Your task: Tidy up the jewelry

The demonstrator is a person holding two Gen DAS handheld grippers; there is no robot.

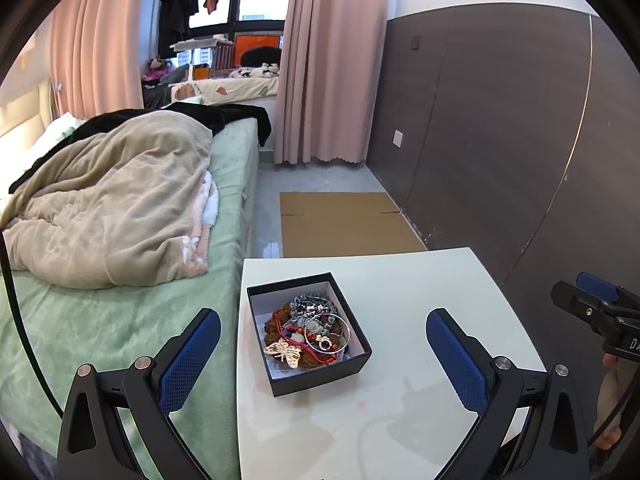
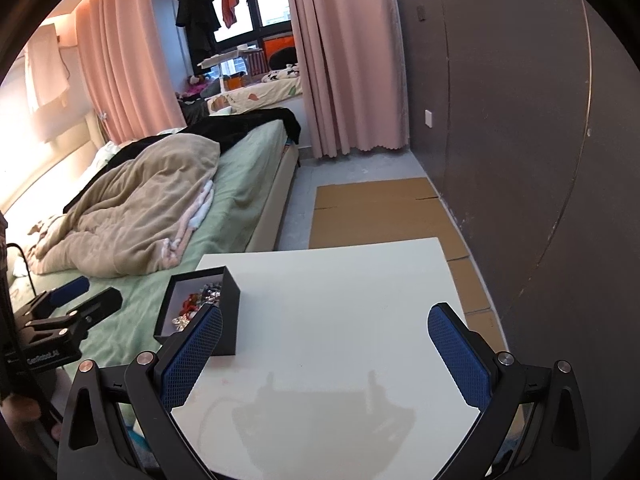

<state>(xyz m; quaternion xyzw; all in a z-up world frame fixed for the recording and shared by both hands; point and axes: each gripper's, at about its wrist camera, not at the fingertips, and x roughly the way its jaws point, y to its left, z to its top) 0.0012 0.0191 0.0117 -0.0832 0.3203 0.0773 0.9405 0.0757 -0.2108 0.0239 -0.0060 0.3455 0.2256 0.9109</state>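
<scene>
An open black box (image 1: 320, 378) with a white lining stands on the white table (image 1: 400, 420), near its left edge. It holds tangled jewelry (image 1: 310, 330): a silver bangle (image 1: 327, 334), a gold butterfly piece (image 1: 285, 353), red cords, brown beads and silver chains. My left gripper (image 1: 323, 354) is open and empty, its fingers wide apart on either side of the box, in front of it. My right gripper (image 2: 325, 350) is open and empty above the table, to the right of the box (image 2: 224, 316). Each gripper shows at the edge of the other's view.
A bed (image 1: 120, 320) with a green sheet and a beige blanket (image 1: 120, 200) lies directly left of the table. A dark panelled wall (image 1: 500, 140) runs along the right. Flat cardboard (image 1: 344, 224) lies on the floor beyond the table. Pink curtains (image 1: 332, 60) hang at the back.
</scene>
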